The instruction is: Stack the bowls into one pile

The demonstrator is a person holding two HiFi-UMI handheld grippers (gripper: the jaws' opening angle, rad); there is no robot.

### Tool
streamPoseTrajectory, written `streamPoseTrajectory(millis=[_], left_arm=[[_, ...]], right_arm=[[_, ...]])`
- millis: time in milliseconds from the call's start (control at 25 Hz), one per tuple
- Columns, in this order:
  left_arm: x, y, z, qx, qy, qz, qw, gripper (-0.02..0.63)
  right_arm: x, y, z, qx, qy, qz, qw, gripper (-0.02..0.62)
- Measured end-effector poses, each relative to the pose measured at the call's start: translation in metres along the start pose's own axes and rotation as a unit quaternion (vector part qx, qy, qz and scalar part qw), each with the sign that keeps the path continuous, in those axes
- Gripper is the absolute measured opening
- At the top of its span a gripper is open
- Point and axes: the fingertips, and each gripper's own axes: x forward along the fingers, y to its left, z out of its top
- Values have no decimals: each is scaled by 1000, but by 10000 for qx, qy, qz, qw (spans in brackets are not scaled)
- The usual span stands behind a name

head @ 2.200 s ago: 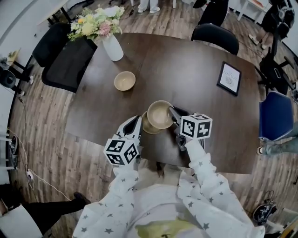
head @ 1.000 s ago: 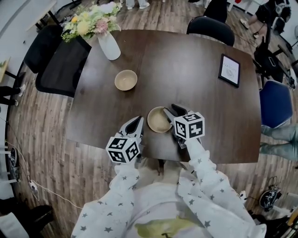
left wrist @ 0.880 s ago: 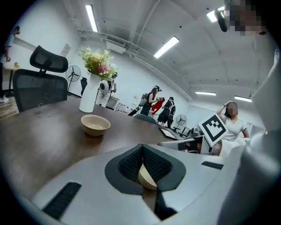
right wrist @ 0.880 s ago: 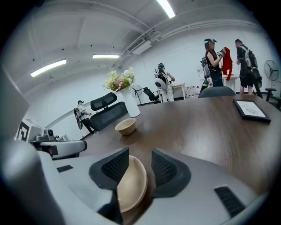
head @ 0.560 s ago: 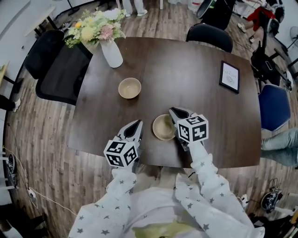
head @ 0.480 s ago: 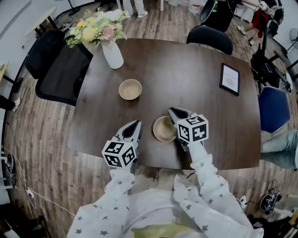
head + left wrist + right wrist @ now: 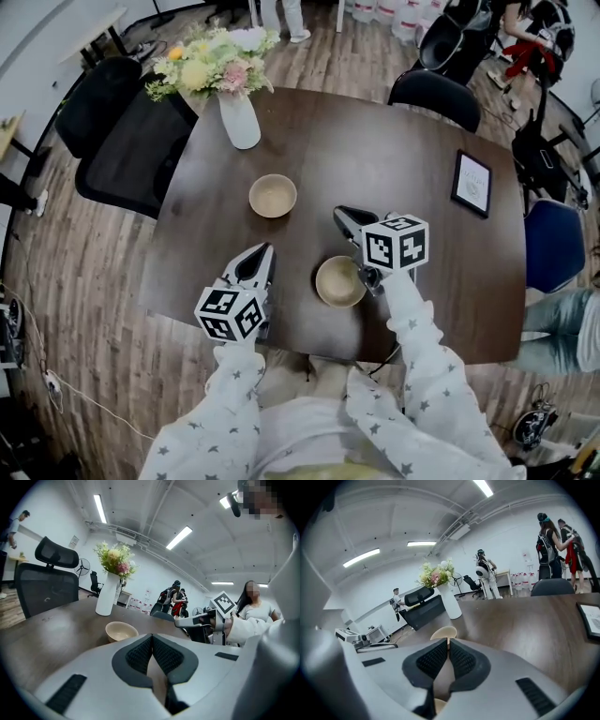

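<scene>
1. Table (image 7: 375, 159): dark wood-grain top, smooth, with a low sheen.
2. Far bowl (image 7: 273, 195) and near bowl (image 7: 339, 280): beige, smooth, matt.
3. Vase (image 7: 240, 120): white, smooth, faintly glossy.
4. Floor (image 7: 84, 253): wood planks, matt.
5. Left gripper (image 7: 263, 249): pale, smooth plastic shell; pads (image 7: 139, 655) dark, ribbed, matt.
6. Sleeves (image 7: 230, 403): soft cloth, star-printed.

Closed tool (image 7: 152, 637) faces bowl (image 7: 121, 631).

Left sleeve (image 7: 230, 398): you wear long white cloth dotted with small grey stars.
Right sleeve (image 7: 413, 330): your same star print, gathered at the cuff.
Top (image 7: 302, 439): your matching white starred fabric.
</scene>
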Motion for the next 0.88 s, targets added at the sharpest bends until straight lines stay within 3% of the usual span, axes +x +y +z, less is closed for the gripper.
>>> streamPoseTrajectory(millis=[400, 680, 880], left_arm=[[17, 32, 8, -280, -14, 430, 9987, 25], [24, 46, -1, -418, 109, 710, 9965, 25], [32, 53, -4, -493, 177, 774, 9956, 25]], right_arm=[[84, 10, 23, 311, 367, 528, 9974, 38], [124, 9, 18, 252, 583, 396, 9972, 166], [145, -5, 9, 372, 770, 45, 9963, 181]])
